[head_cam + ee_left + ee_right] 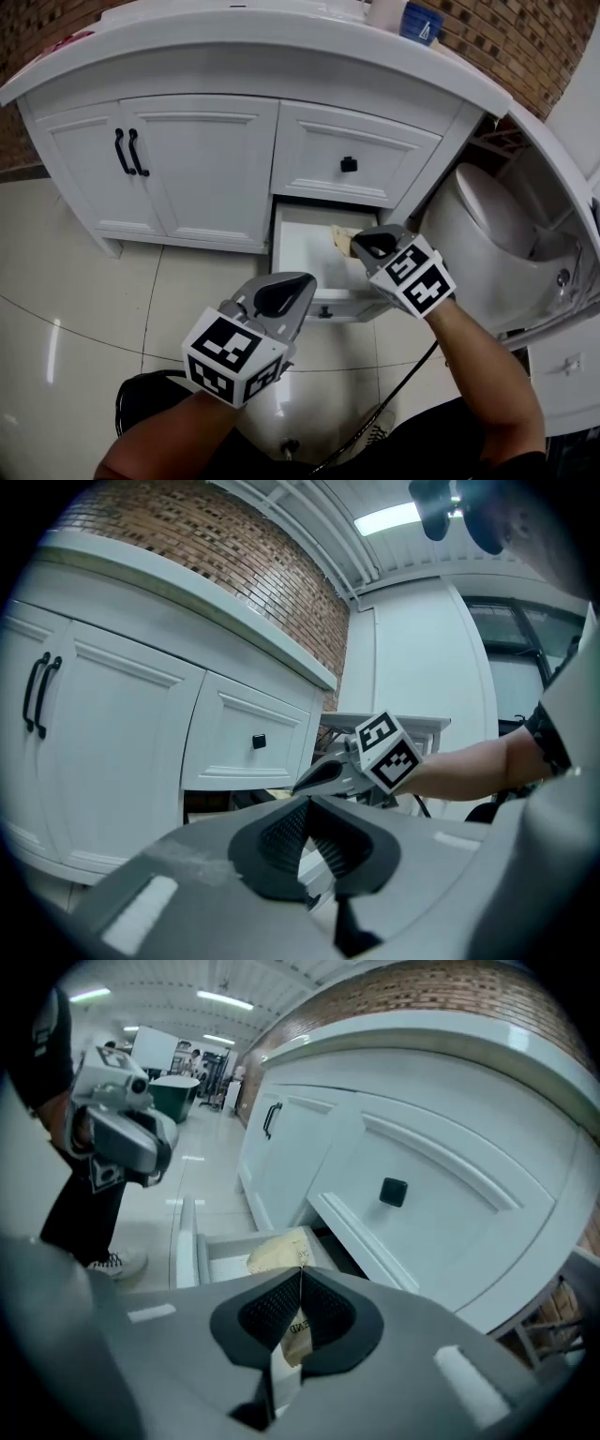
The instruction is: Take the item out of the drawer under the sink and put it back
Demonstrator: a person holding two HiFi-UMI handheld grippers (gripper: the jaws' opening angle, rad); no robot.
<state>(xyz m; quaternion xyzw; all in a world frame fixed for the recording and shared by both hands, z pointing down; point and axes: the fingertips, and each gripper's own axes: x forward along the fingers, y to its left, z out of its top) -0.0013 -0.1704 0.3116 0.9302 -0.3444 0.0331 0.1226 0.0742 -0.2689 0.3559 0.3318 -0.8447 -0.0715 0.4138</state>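
Tan paper packet (277, 1251) is hanging pinched in the right tool (300, 1277), jaws clamping its edge, right over the open drawer (302, 251), centre-right of the head view. Left tool (284, 295) is idling closed and empty at lower centre, farther off.

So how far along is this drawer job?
Done: the lower drawer is pulled open. In hand: the right gripper is shut on a tan packet over the drawer; whether it is coming out or going back, I cannot tell. The left gripper is shut and empty. Left: releasing the packet inside.
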